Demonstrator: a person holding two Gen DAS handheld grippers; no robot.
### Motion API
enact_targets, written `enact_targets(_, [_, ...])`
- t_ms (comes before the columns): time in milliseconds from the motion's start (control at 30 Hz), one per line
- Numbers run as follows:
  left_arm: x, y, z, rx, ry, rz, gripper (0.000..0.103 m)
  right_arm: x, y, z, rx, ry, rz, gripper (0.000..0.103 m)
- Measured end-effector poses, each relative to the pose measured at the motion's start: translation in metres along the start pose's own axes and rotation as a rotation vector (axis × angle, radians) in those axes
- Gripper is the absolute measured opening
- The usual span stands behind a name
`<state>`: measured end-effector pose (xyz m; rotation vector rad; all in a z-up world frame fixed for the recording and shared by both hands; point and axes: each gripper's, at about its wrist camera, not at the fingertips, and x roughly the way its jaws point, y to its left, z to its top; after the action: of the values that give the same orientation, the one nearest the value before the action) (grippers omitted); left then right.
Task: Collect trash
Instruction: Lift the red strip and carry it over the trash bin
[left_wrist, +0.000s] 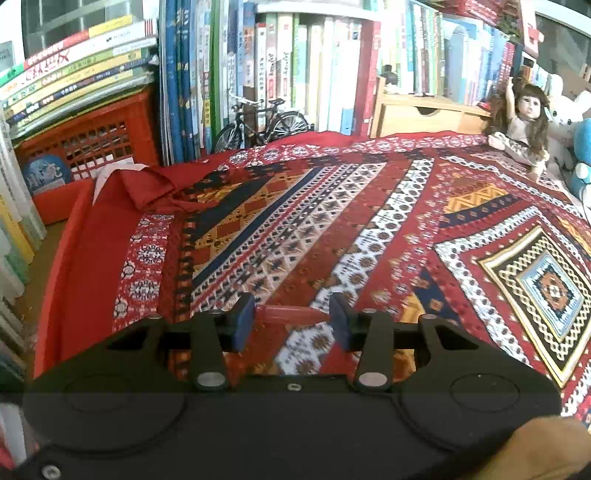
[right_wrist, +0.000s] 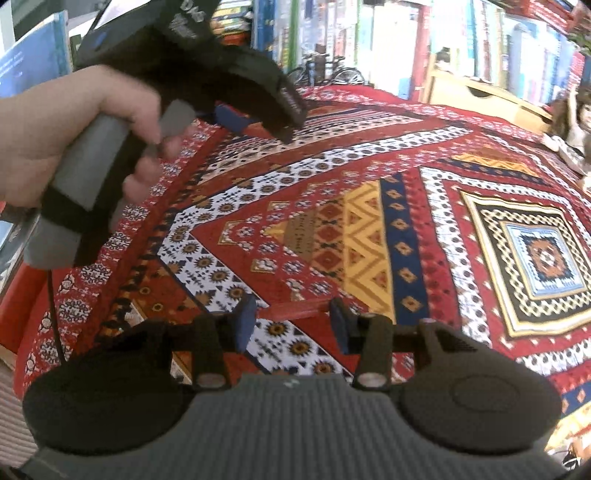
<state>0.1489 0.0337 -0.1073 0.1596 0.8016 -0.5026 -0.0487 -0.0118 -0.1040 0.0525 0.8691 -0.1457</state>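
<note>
A thin red stick-like piece of trash (left_wrist: 290, 314) is seen held crosswise between the blue pads (left_wrist: 244, 322) of the left gripper (left_wrist: 291, 323), its ends pressed by both pads, above the patterned cloth. In the right wrist view a similar thin red piece (right_wrist: 295, 309) is clamped the same way between the blue pads (right_wrist: 246, 322) of the right gripper (right_wrist: 293, 323); what exactly either piece is cannot be told from these blurred frames.

Only the right wrist view shows the left gripper from outside (right_wrist: 236, 118): its black body is raised over the far left part of the cloth, gripped by a hand (right_wrist: 74, 133) around a grey handle (right_wrist: 85, 166), with one blue pad showing beneath it. The red piece it holds is not made out there. Only the left wrist view shows the left edge of the surface, where a plain red cloth (left_wrist: 147, 184) lies bunched, and an orange crate (left_wrist: 92, 136) under stacked books (left_wrist: 74, 66).

The surface is covered by a red patterned tablecloth (left_wrist: 369, 229) with diamond and zigzag bands. At its far edge a small model bicycle (left_wrist: 262, 125), a wooden drawer box (left_wrist: 424, 114) and a doll (left_wrist: 524, 118) are seen, with plush toys just beside the doll. Shelves packed with upright books (left_wrist: 295, 66) fill the background.
</note>
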Motion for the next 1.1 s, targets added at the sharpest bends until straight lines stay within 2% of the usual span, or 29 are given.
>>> enact_targets(467, [-0.102,-0.063,-0.05,0.003,-0.043,0.025,0.042,-0.09,-0.031,-0.057,-0.033,-0.065,-0.001,0.049])
enact_targets(900, [-0.222,-0.147,-0.13,-0.014,-0.089,0.041,0.042,-0.187,-0.062,-0.125,-0.079,-0.152,-0.014,0.049])
enact_targets(1100, [-0.253,-0.183,-0.169,-0.01,-0.06,0.03,0.042,-0.218,-0.074,-0.155,-0.086,-0.147,-0.021,0.049])
